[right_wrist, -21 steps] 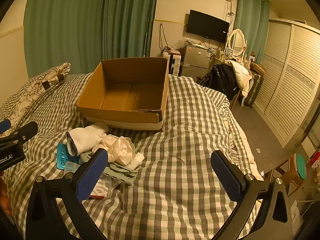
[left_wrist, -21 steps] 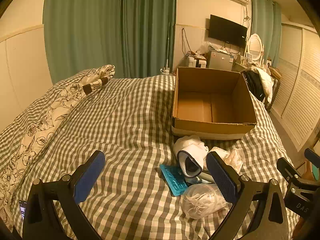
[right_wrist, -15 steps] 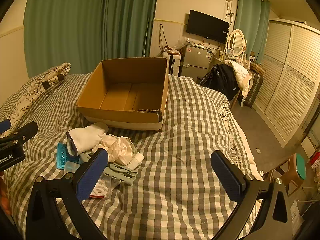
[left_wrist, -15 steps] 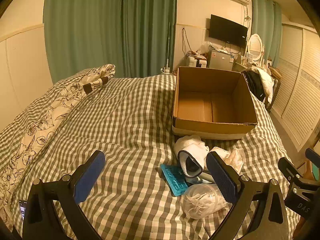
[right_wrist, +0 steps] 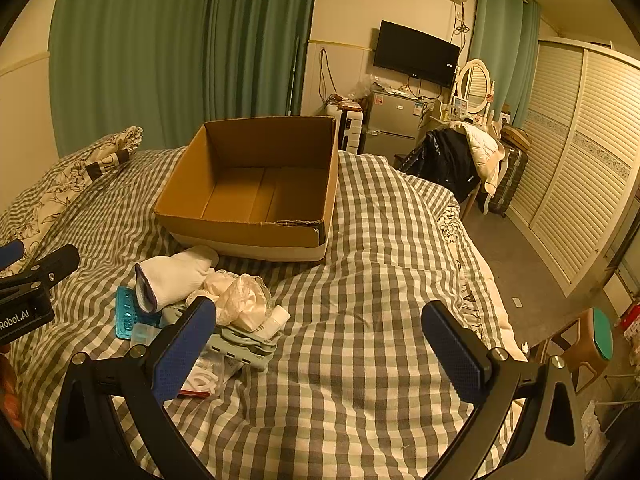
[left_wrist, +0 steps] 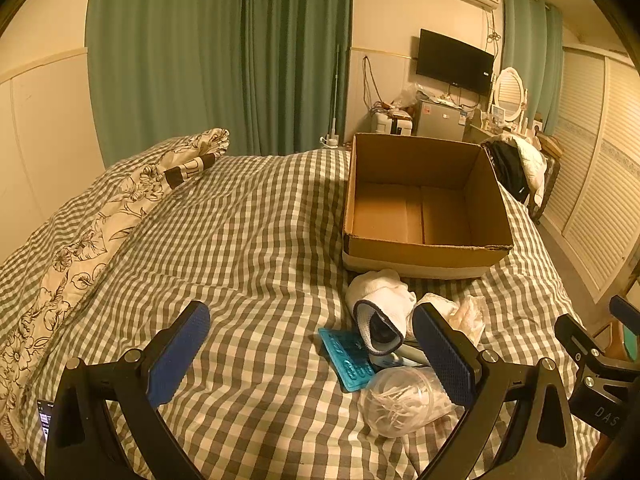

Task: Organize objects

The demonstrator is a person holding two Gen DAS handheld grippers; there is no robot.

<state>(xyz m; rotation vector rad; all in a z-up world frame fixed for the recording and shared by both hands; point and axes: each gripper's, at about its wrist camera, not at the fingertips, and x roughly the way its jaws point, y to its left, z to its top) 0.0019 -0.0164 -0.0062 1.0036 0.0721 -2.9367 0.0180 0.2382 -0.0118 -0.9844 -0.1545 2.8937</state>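
Observation:
An open, empty cardboard box (left_wrist: 424,248) (right_wrist: 244,236) sits on the checked bed. In front of it lies a small pile: a white sock (left_wrist: 380,300) (right_wrist: 176,276), a teal blister pack (left_wrist: 348,356) (right_wrist: 128,314), a clear bag of white bits (left_wrist: 404,400) (right_wrist: 206,376), crumpled white fabric (right_wrist: 240,300), a small white tube (right_wrist: 274,320) and a grey-green strip (right_wrist: 240,346). My left gripper (left_wrist: 312,356) is open and empty, just left of the pile. My right gripper (right_wrist: 320,344) is open and empty, just right of the pile.
A floral pillow (left_wrist: 120,208) lies at the bed's left. The bed's right edge (right_wrist: 492,300) drops to the floor, where a stool (right_wrist: 592,344) stands. A chair with clothes (right_wrist: 460,160), a mini fridge (right_wrist: 388,120) and louvred wardrobe doors (right_wrist: 580,168) are beyond.

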